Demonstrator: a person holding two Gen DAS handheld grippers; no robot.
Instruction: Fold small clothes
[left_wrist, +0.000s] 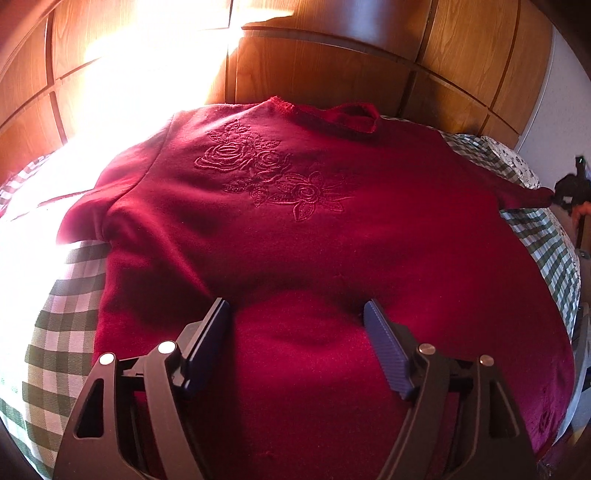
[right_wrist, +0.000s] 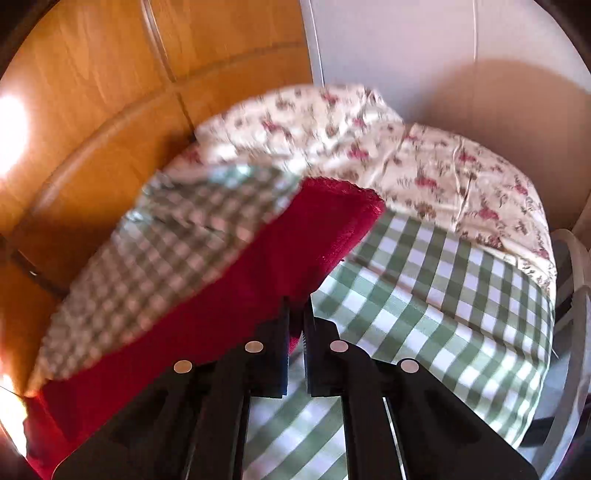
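Dark red fleece sweater lies spread flat, front up, on a green-and-white checked bedspread, soft fuzzy nap, tone-on-tone embroidered roses on the chest, ribbed neckline at 12 o'clock toward the glossy wooden headboard. Left gripper sits over the hem area at 6 o'clock, ribbed blue pads wide apart, nothing between them, tips at or just above the fabric, contact unclear. Left sleeve runs out to 9 o'clock into blown-out sunlight; other sleeve stretches to 3 o'clock near the bed edge. Only the right wrist view shows the right gripper pinched closed on a red sleeve, with a checked fold blurred beside it at 10 o'clock; ribbed cuff sticks out at 1 o'clock. That view also shows a rumpled floral sheet at 1 o'clock against a plain white wall. Bare checked cloth spreads to 3 o'clock up to the rounded mattress edge; wood panels close at 9 o'clock.
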